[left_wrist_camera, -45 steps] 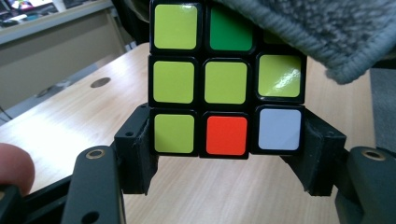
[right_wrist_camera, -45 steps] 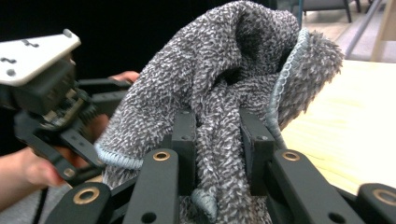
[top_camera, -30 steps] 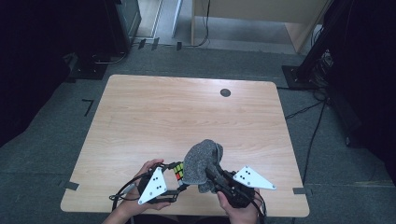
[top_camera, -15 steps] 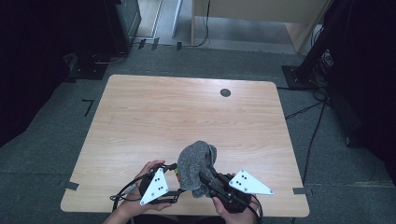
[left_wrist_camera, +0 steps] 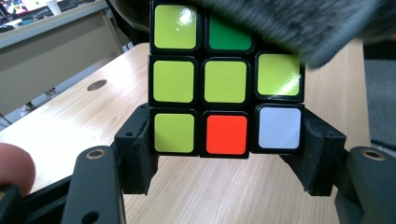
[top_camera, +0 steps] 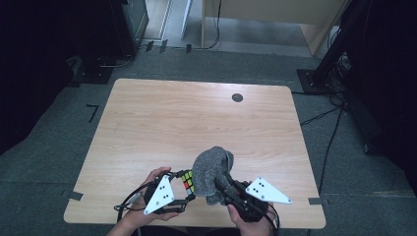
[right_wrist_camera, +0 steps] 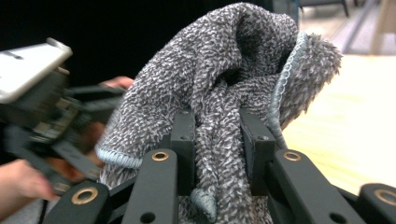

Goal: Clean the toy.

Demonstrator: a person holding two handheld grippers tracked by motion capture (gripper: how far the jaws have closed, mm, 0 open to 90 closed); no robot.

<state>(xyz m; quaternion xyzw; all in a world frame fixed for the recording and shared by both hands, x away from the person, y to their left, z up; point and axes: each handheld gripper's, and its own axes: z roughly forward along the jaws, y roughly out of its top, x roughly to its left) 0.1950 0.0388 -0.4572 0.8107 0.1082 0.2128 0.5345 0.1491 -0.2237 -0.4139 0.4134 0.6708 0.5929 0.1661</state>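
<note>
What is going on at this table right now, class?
A person works at the near edge of a wooden table with a claw in each hand. The left claw is shut on a puzzle cube, gripping its bottom row. The right claw is shut on a grey cloth, which lies against the cube's top as if to wipe it.
</note>
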